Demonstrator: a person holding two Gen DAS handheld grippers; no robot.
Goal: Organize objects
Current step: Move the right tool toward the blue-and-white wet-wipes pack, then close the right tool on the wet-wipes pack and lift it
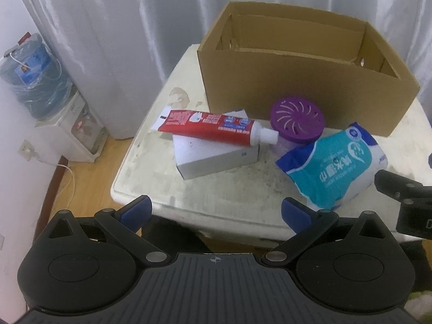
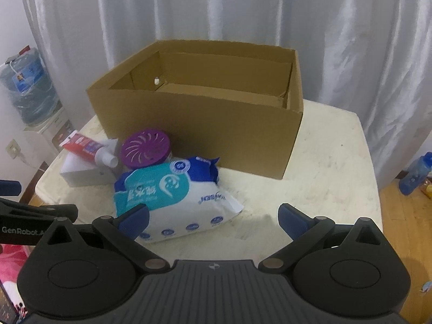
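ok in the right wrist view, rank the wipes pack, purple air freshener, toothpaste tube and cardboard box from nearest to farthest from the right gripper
1. wipes pack: just ahead of the right gripper, slightly left.
2. purple air freshener: behind the pack, left.
3. toothpaste tube: further left, lying on a white box.
4. cardboard box: at the back; its near wall is hard to rank against the tube.

On my bench, an open brown cardboard box (image 2: 205, 132) stands upright. Before it, a red toothpaste tube (image 1: 216, 127) lies across a small white carton (image 1: 216, 154); just beside them sits a purple vented air freshener (image 1: 297, 120), with a teal-and-white wipes pack (image 2: 172, 197) lying against it.
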